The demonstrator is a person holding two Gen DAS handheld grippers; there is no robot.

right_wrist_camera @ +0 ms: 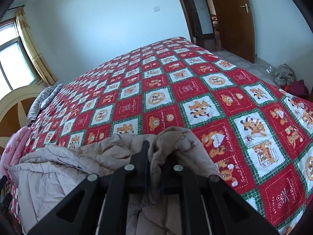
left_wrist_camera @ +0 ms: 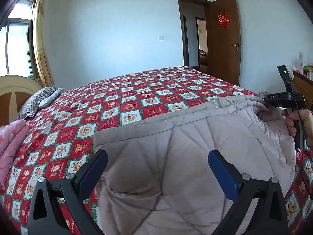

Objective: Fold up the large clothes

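A large beige quilted coat [left_wrist_camera: 176, 146] lies on the near part of the bed; it also shows in the right wrist view [right_wrist_camera: 58, 168]. My left gripper [left_wrist_camera: 156, 164] is open, its blue-padded fingers [left_wrist_camera: 223, 172] spread wide just above the coat's flat panel, holding nothing. My right gripper [right_wrist_camera: 156, 148] is shut on a bunched edge of the coat, which wraps over its fingers. In the left wrist view the right gripper [left_wrist_camera: 273, 98] sits at the coat's far right corner, held by a hand [left_wrist_camera: 299, 121].
The bed carries a red, white and green cartoon-patterned bedspread [right_wrist_camera: 195, 90]. A striped pillow [left_wrist_camera: 37, 101] and a pink folded quilt [left_wrist_camera: 9, 143] lie at the left by the headboard [left_wrist_camera: 13, 94]. A clothes pile [right_wrist_camera: 287, 78] sits on the floor. An open door [left_wrist_camera: 225, 39] stands behind.
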